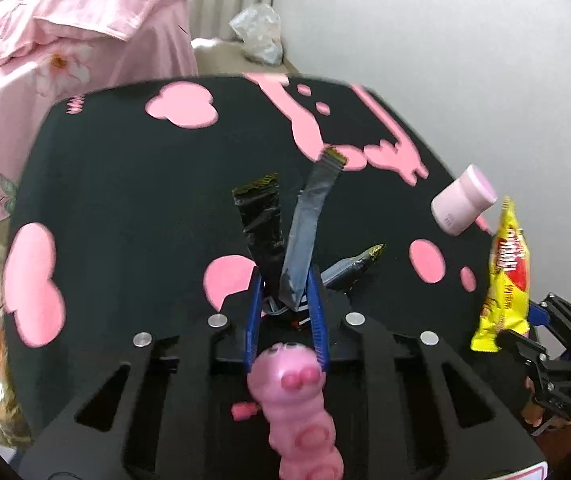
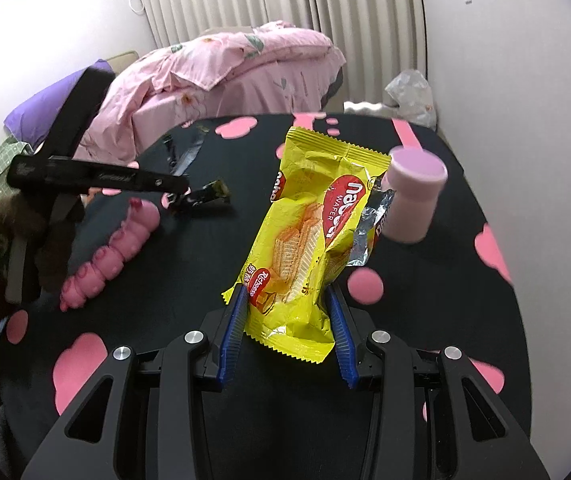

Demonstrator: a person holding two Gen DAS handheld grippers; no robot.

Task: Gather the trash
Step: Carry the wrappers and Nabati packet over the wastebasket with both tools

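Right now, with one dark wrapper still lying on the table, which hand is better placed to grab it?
Left, though both are full. The left gripper, shut on two dark wrappers, sits right beside the loose dark wrapper. The right gripper holds the yellow wafer packet farther away.

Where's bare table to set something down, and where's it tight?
Free: the left half of the black table, between the pink bedding and the black wrappers. Crowded: the right edge, with the pink cup and yellow wafer bag, and the near middle around the pink caterpillar toy and left hand-held gripper.
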